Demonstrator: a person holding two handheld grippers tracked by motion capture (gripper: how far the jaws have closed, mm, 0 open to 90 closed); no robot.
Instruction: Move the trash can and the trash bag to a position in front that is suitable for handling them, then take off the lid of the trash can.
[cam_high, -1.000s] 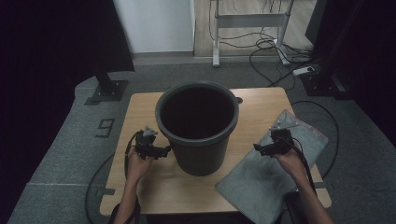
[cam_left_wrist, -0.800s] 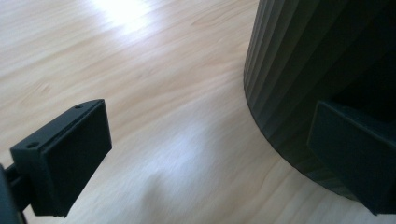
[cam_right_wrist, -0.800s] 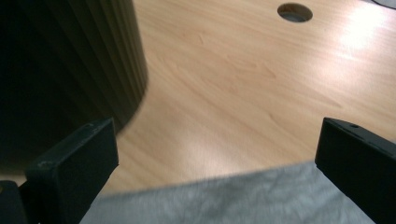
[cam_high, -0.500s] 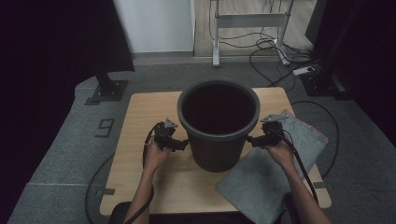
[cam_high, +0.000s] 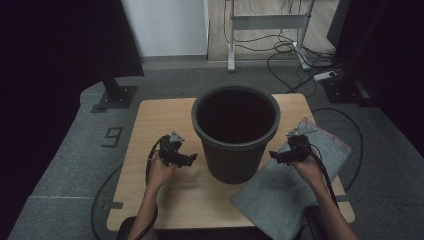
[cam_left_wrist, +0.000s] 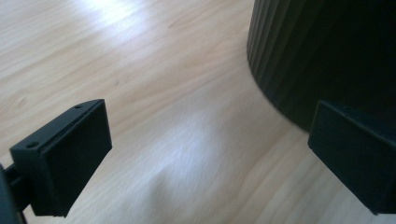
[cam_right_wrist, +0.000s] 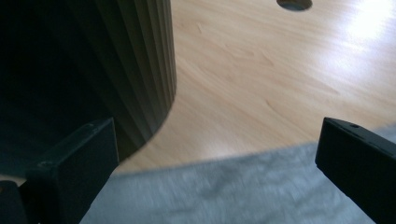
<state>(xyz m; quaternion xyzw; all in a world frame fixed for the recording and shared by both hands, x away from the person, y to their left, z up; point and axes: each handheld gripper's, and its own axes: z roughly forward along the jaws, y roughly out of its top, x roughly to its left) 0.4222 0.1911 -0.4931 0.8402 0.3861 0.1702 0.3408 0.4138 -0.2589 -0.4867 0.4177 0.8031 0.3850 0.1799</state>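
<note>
A dark ribbed bucket (cam_high: 235, 132) stands upright and empty in the middle of the wooden table (cam_high: 160, 115). My left gripper (cam_high: 190, 159) is open just left of the bucket's wall, a small gap apart. In the left gripper view the bucket (cam_left_wrist: 322, 51) rises at the upper right, beyond the left gripper (cam_left_wrist: 210, 158). My right gripper (cam_high: 273, 155) is open at the bucket's right side, above a grey sheet (cam_high: 295, 185). In the right gripper view the bucket (cam_right_wrist: 93, 60) stands at the left, the grey sheet (cam_right_wrist: 224, 196) lies below the right gripper (cam_right_wrist: 215, 172).
The grey sheet overhangs the table's right front corner. A round hole (cam_right_wrist: 294, 3) is cut in the tabletop beyond the bucket. Cables (cam_high: 295, 50) and a metal stand (cam_high: 265, 22) lie on the grey floor behind the table. A dark post base (cam_high: 115, 95) stands at the left.
The bucket has shifted from left to right across the table and now stands lower, at the middle. Both grippers have come away from its sides and stand open.
</note>
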